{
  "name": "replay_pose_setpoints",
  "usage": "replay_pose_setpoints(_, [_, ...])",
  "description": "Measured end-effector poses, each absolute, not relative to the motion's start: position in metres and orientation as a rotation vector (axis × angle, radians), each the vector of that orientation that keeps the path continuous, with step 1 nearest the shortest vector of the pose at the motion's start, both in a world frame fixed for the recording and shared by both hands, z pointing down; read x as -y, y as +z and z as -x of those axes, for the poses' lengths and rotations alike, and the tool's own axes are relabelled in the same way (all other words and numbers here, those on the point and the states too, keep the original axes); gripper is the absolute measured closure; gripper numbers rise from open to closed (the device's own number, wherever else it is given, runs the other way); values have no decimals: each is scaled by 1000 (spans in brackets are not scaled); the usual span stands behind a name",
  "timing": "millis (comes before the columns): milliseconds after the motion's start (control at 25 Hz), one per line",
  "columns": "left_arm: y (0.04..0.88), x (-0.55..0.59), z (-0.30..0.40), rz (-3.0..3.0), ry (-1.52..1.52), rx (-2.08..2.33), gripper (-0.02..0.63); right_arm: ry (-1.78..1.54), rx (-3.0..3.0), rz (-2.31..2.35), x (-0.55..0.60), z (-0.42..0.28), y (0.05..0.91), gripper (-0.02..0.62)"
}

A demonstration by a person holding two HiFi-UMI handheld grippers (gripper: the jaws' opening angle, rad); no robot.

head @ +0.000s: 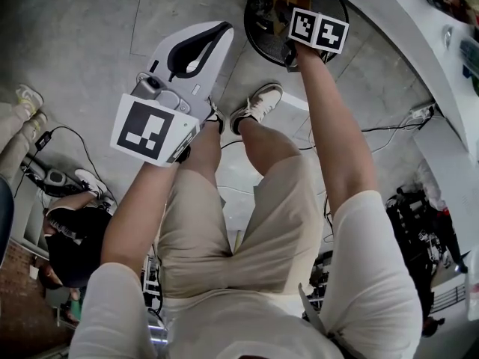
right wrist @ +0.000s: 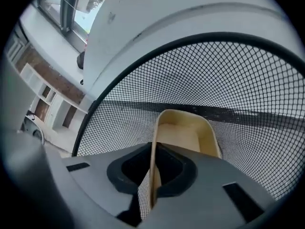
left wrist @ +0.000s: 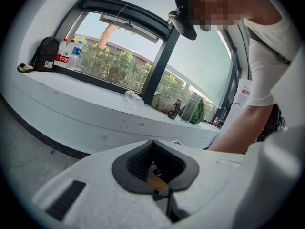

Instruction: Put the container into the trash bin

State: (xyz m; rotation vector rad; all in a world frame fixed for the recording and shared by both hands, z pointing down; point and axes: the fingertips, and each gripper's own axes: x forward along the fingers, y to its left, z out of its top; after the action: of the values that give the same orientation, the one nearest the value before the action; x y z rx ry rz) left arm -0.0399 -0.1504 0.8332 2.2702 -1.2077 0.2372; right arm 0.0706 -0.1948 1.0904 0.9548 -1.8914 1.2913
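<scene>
The grey floor (head: 82,43) spreads out all round the trash bin (head: 254,40), and a long white bench (head: 393,28) curves past just behind the bin, carrying bottles and a dark bag under a big window. The person working stands on the near side of the bin in pale shorts, one white sneaker (head: 258,102) planted close to its rim. The bin itself is a round black mesh basket standing upright on the floor, its open mouth facing up.

The left gripper (head: 221,30) hangs off to the left of the bin, well clear of its rim, pointing out over bare floor. Its fingers (left wrist: 143,159) are closed together with nothing between them.

The right gripper (head: 301,28) is right over the mouth of the bin, tilted steeply down into it, the mesh wall (right wrist: 238,80) curving round it. Its fingers are pinched on one thin side wall of the container (right wrist: 183,132). The container is a small cream-coloured tray, open and empty as far as I can see, and it sits inside the bin's rim, held up off the mesh by that one wall.
</scene>
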Motion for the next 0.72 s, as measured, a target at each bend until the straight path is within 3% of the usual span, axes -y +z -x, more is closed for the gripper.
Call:
replay_pose_setpoints(80, [833, 147, 44, -2274, 241, 1207, 588, 1323, 1896, -948, 196, -69, 1091, 571])
replay_pose_setpoints(160, [834, 141, 49, -2271, 251, 1207, 588, 1357, 1904, -927, 193, -64, 1092, 497])
replay_pose_setpoints(360, [827, 137, 62, -2259, 253, 1224, 588, 1281, 1903, -965, 194, -68, 1081, 413])
replay_pose_setpoints(720, [785, 132, 58, -2283, 232, 1223, 588, 1234, 1937, -1031, 198, -79, 1020, 382])
